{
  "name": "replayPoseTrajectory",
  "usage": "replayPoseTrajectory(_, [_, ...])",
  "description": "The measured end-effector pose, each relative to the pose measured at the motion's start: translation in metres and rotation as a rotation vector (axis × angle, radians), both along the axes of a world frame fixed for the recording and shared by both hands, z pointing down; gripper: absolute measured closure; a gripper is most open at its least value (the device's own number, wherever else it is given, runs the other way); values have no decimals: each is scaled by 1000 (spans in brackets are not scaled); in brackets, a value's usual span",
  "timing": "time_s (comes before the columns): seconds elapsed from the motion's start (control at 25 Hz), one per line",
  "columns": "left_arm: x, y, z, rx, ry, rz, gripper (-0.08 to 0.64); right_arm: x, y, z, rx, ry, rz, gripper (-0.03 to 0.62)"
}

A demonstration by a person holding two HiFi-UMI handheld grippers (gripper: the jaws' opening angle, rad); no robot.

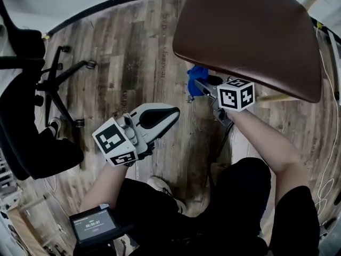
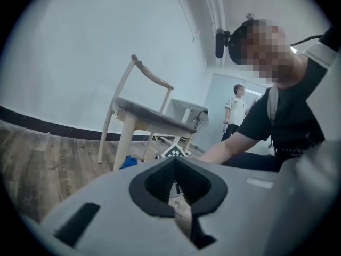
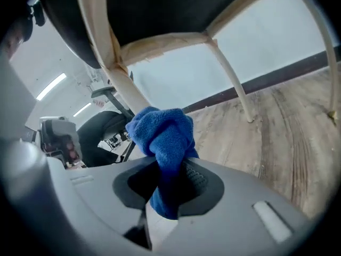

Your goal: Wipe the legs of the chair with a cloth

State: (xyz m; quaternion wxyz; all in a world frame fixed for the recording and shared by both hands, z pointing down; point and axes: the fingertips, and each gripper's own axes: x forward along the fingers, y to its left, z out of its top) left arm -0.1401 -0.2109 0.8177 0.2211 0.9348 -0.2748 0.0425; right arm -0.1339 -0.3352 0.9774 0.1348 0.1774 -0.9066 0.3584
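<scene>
A chair with a brown seat [image 1: 250, 36] and pale wooden legs stands on the wood floor. My right gripper [image 1: 205, 87] reaches under the seat's near edge and is shut on a bunched blue cloth [image 1: 196, 79]. In the right gripper view the cloth [image 3: 162, 137] sticks out of the right gripper [image 3: 168, 180] and rests against the nearest pale leg [image 3: 114, 68]. My left gripper [image 1: 160, 116] hangs lower left, apart from the chair. Its jaws look shut with nothing in them. The left gripper [image 2: 176, 180] faces the chair leg [image 2: 123, 143] and the cloth [image 2: 128, 161] from the side.
A black office chair [image 1: 32, 89] on castors stands at the left. A small device with a screen [image 1: 95, 225] shows at bottom left. White cables [image 1: 327, 159] trail along the floor at right. A person [image 2: 234, 111] stands far back by a doorway.
</scene>
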Motion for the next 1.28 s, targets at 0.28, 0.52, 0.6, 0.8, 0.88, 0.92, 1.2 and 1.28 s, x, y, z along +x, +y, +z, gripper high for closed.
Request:
replayPoseTrajectory(0.28, [-8,6,15,-59,-19,-5,561,-6,-3,99,-140,150,-2,497])
replayPoseTrajectory(0.52, [-29,18,32,-175,57,-51,561,-5,-4,176,-305,236,56,497])
replayPoseTrajectory(0.6, [-39,20,35,-179,55,-77,561,-7,-6,185,-320,236,66,497])
replayPoseTrajectory(0.8, [-45,19,30,-157,60,-85,561,-7,-3,180,-305,216,42,497])
replayPoseTrajectory(0.88, [-41,19,26,-146,60,-64,561,-6,-4,158,-274,177,46,497])
replayPoseTrajectory(0.92, [-38,20,25,-141,57,-50,561,-6,-4,142,-252,149,49,497])
replayPoseTrajectory(1.2, [-8,9,12,-50,1,20,561,-5,-4,26,-59,-22,75,497])
replayPoseTrajectory(1.28, [1,2,7,-14,-8,38,561,-4,-2,-12,-12,-64,76,497])
